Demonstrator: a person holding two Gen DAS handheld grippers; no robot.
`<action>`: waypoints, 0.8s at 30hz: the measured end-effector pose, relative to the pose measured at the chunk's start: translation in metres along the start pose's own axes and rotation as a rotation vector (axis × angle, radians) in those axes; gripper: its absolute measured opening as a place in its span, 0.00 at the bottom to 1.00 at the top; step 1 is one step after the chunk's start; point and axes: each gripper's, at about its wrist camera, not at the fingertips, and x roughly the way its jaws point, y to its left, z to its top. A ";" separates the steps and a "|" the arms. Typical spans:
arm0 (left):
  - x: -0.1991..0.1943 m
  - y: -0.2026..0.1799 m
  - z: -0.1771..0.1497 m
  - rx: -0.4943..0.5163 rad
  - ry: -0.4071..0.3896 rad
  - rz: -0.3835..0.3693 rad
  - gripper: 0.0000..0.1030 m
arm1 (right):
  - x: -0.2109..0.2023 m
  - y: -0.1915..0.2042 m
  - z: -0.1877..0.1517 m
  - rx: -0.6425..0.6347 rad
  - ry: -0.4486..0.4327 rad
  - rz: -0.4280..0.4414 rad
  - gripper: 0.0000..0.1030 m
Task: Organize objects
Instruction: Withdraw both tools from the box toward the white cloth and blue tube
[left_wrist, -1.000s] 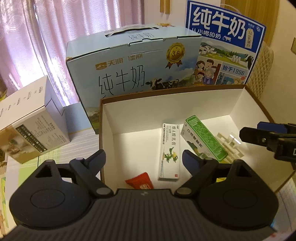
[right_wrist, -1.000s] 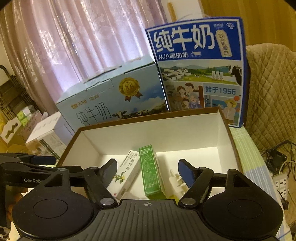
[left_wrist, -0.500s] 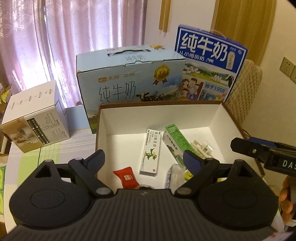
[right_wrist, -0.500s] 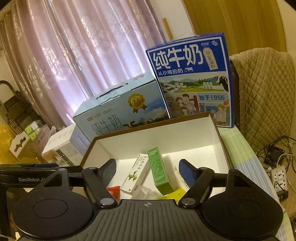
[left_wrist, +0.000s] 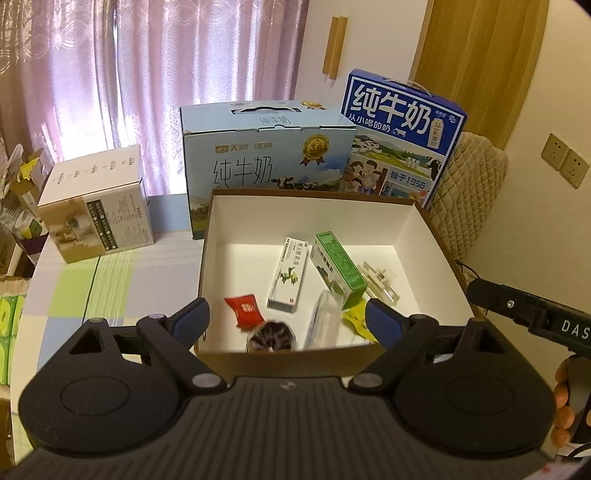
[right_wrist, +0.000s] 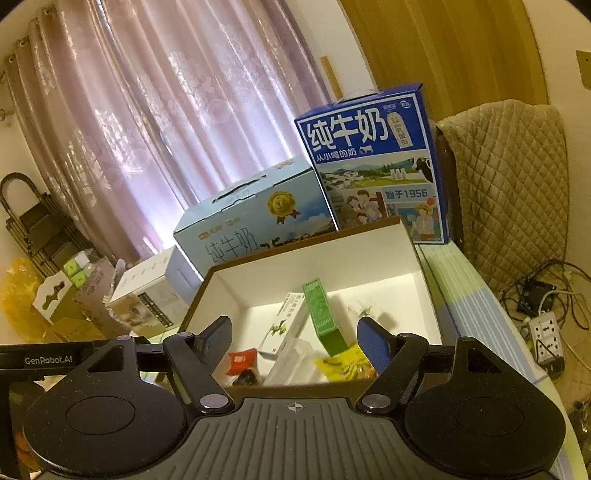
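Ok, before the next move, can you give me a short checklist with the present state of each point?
1. Left gripper empty, jaws wide apart: ok.
2. Right gripper empty, jaws wide apart: ok.
3. Open box upright on the table, top open: ok.
4. Things lying inside the box: white carton, green carton, red packet, yellow packet: ok.
5. Both grippers outside the box, touching nothing: ok.
6. More things to put away outside the box: cannot tell; only the milk cartons behind it and a white box are in view.
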 end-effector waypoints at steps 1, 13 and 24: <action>-0.005 0.000 -0.003 -0.004 -0.002 -0.001 0.87 | -0.005 0.001 -0.002 0.000 0.000 0.002 0.70; -0.048 -0.005 -0.046 0.005 0.007 -0.011 0.87 | -0.050 0.016 -0.027 -0.025 -0.001 0.016 0.70; -0.064 -0.012 -0.074 0.021 0.037 -0.034 0.87 | -0.072 0.019 -0.056 -0.041 0.036 -0.006 0.70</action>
